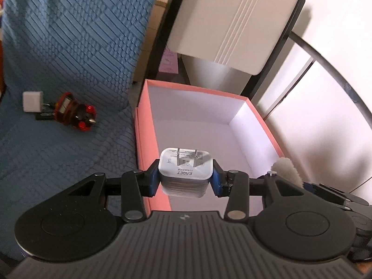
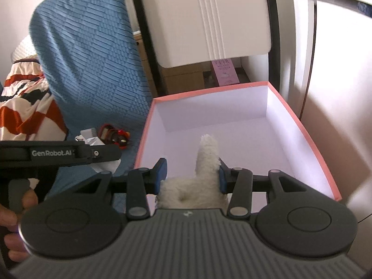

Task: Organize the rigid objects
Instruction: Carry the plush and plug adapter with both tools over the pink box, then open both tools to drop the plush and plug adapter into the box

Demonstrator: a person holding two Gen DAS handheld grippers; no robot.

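My left gripper is shut on a white EAGET wall charger, prongs pointing forward, held over the near end of an open pink box with a white inside. My right gripper is shut on a white fluffy plush toy above the same pink box; the toy's tip also shows in the left wrist view. On the blue cover lie another white charger and a red-and-black toy.
A blue quilted cover lies over the seat and back to the left. A white chair back with a black frame stands behind the box. An orange-and-white cloth lies far left. The left gripper's body crosses the right wrist view.
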